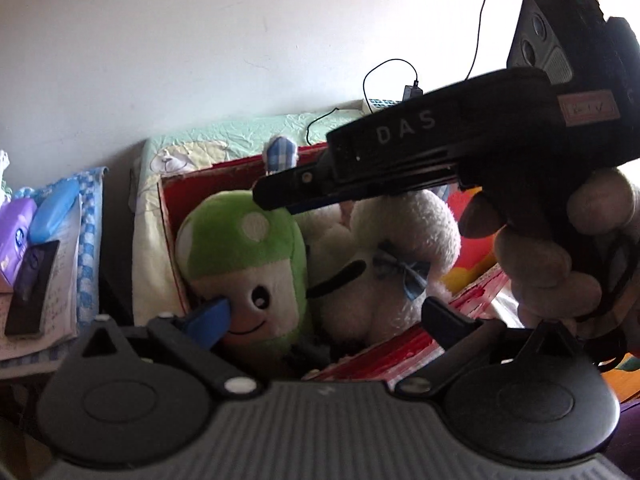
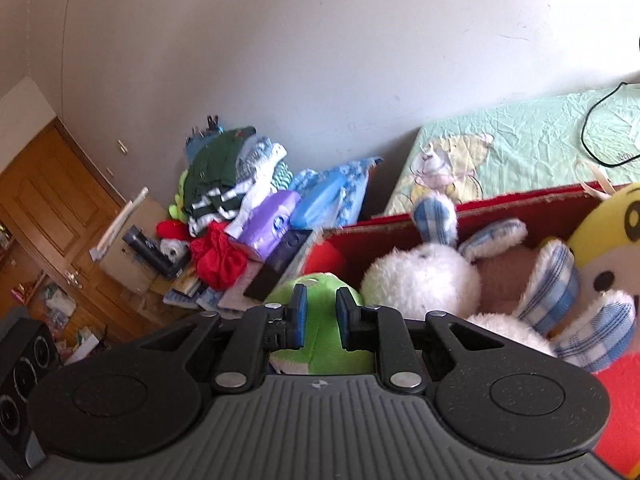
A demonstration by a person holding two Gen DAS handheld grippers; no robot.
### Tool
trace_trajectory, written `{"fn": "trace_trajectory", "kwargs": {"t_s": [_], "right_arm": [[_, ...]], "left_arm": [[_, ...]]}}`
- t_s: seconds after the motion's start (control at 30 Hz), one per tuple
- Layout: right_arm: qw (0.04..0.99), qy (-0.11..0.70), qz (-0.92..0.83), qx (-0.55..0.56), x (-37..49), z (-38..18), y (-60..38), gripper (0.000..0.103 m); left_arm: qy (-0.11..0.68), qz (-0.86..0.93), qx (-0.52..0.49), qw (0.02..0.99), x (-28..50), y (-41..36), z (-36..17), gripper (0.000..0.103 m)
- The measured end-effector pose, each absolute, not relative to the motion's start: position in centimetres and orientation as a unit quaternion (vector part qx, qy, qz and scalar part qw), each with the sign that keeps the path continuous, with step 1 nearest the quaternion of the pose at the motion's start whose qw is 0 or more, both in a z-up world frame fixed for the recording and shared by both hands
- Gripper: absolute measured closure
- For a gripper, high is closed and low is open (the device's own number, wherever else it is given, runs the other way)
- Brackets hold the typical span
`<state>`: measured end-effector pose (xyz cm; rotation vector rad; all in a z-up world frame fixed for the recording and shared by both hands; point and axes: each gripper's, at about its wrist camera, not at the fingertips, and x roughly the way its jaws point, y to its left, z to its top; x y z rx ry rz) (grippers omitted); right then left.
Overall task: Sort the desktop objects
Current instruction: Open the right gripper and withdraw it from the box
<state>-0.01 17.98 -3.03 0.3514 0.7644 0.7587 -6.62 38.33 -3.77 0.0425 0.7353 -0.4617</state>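
The yellow plush (image 2: 612, 240) is cut off by the right edge, and the right gripper (image 1: 276, 196) hides the white bunny's (image 1: 384, 264) head.

In the box (image 1: 168, 216), the mushroom plush (image 1: 240, 264) lies left of the rabbit plush (image 1: 384, 280).

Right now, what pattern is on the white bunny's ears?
Blue and white check on the bunny ears, clearest in the right wrist view.

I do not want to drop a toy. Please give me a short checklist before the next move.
1. Left tongs open: ok.
2. Right tongs free of any toy: ok, narrow gap, nothing between.
3. Green mushroom plush inside red box: ok.
4. White rabbit plush inside box: ok.
5. Right tongs above the plush, not touching: cannot tell.
6. Free room left in box: cannot tell.
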Motion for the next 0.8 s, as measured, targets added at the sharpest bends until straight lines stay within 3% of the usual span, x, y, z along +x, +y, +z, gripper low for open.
{"fn": "trace_trajectory", "kwargs": {"t_s": [0.3,0.5,0.8], "right_arm": [[0.857,0.348,0.350,0.145,-1.6,-2.9,17.6,0.084],[0.863,0.321,0.335,0.197,-3.2,-2.5,14.3,0.073],[0.877,0.291,0.300,0.238,-6.2,-2.0,7.0,0.072]], "left_arm": [[0.361,-0.213,0.013,0.908,-6.7,37.9,-3.4,0.002],[0.354,-0.189,0.018,0.916,-7.1,37.2,-2.2,0.002],[0.345,-0.133,0.011,0.929,-7.6,33.7,-0.1,0.002]]}}
